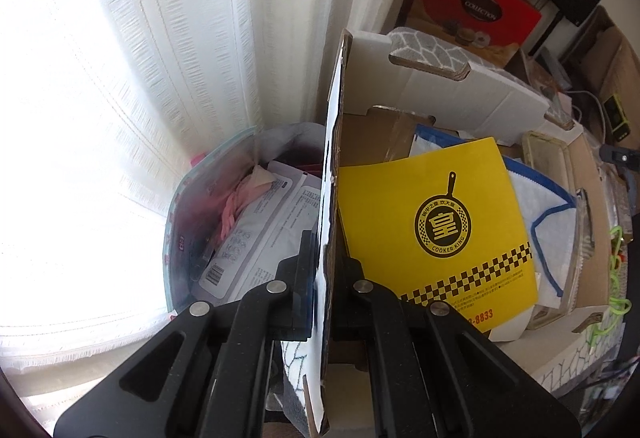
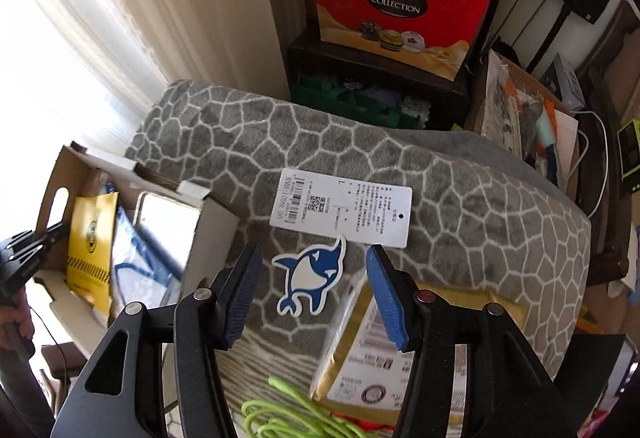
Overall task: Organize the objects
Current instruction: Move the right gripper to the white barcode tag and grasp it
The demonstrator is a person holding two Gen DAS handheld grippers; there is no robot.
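Note:
My left gripper (image 1: pixel 326 266) is shut on the upright side wall (image 1: pixel 332 158) of a white cardboard box. Inside the box lie a yellow "Cooker King" booklet (image 1: pixel 436 222) and a white cloth with blue trim (image 1: pixel 548 214). In the right wrist view the same box (image 2: pixel 212 222) sits at the left on a grey patterned blanket (image 2: pixel 440 198), with the left gripper (image 2: pixel 44 238) at its far side. My right gripper (image 2: pixel 313 252) is open, pointing down over a blue and white shark sticker (image 2: pixel 312 278). A white price tag (image 2: pixel 344 206) lies just beyond the sticker.
A yellow padded envelope (image 2: pixel 360 350) and a coiled green cord (image 2: pixel 280 414) lie near the right gripper. A clear zip bag (image 1: pixel 224 214) of pink items stands left of the box by the curtain. A red gift bag (image 2: pixel 396 6) and a cluttered carton (image 2: pixel 516 118) stand behind.

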